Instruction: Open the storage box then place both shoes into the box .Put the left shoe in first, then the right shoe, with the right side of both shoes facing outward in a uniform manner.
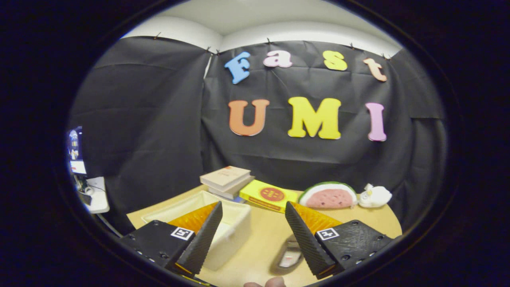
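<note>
- Gripper view: gripper (253, 223) jaws spread wide, pinching nothing.
- White storage box (223, 223) at 10 o'clock, behind the left finger.
- Shoe (290, 255) at 1 o'clock, beside the right finger, blurred.
- Books (227, 181) and a watermelon toy (328, 195) at 12 o'clock, beyond.

On my bench (263, 239), the storage box (227, 223) sat left of a shoe (291, 255), books (227, 179) stacked behind.
</note>
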`<state>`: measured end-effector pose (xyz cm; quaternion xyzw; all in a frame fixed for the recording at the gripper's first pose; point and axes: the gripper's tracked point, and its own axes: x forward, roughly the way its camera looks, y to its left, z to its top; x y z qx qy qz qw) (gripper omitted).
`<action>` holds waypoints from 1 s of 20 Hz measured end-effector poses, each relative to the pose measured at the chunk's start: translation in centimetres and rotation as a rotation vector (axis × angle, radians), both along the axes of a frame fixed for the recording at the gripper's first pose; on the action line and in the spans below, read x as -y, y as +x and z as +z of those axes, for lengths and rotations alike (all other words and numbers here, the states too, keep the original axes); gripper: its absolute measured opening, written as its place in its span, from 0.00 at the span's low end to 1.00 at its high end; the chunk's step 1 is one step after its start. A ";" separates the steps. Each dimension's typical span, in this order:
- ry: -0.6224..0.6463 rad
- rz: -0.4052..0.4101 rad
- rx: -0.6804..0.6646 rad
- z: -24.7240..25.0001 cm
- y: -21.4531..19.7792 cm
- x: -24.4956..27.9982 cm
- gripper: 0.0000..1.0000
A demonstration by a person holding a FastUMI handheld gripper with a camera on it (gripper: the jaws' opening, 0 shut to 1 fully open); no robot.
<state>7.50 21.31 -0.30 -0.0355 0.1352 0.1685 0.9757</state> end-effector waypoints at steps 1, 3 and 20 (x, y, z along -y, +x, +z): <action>-0.012 -0.033 -0.015 -1.2 0.2 2.0 0.96; -0.038 -0.081 -0.077 -4.3 0.7 4.9 0.96; 0.030 -0.277 -0.590 -21.7 4.7 8.9 0.87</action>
